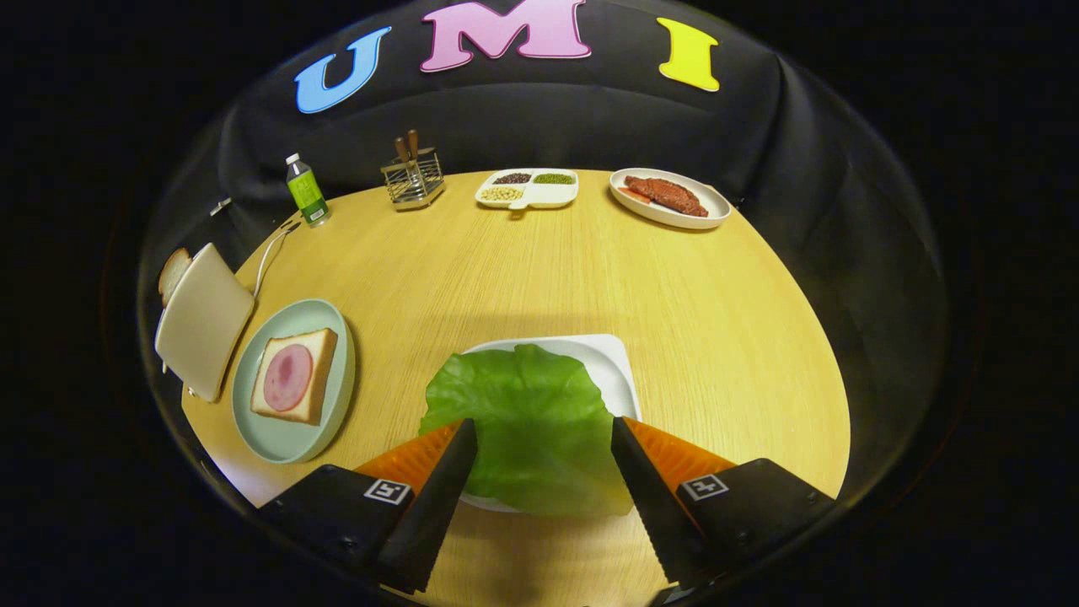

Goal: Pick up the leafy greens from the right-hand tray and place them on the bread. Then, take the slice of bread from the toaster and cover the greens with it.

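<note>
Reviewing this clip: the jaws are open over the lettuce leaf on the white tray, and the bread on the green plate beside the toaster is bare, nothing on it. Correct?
Not quite. The gripper view shows the bread on the green plate already topped with a round pink slice of meat. The rest holds: the gripper has its jaws open over the lettuce leaf on the white tray, beside the toaster.

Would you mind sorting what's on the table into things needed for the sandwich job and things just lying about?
Needed: leafy greens on the white tray, between the open gripper fingers; bread with ham on the green plate; toaster with its bread slice.

Lying about: bottle, utensil rack, divided dish, meat plate.
</note>
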`<state>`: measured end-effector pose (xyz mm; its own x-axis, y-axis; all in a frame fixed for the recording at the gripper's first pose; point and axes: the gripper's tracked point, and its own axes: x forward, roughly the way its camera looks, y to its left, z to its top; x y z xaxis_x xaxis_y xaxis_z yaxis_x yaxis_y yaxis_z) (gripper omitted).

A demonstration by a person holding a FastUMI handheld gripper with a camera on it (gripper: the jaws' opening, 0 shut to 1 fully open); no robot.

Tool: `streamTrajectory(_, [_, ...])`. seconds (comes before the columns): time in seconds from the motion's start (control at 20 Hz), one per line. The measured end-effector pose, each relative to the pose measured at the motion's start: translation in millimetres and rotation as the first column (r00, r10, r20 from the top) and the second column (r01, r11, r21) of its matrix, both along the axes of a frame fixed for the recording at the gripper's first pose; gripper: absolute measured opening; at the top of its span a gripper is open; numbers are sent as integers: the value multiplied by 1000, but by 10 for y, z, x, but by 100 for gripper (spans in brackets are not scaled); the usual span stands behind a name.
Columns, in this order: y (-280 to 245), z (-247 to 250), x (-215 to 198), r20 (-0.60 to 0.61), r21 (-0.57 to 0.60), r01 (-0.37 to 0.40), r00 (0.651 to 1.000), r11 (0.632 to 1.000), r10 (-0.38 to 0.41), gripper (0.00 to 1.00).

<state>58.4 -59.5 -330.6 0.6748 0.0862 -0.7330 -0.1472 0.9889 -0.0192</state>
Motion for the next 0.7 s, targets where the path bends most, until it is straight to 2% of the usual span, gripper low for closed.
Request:
streamTrajectory(0.2, [21, -144, -24, -61, -9, -14, 998, 1000, 13, 85])
streamTrajectory(0.6, [9, -133, 11, -64, -40, -37, 997, 999, 34, 78])
streamTrajectory(0.7, [-3, -116, 10, -45, -33, -22, 999, 999, 20, 54])
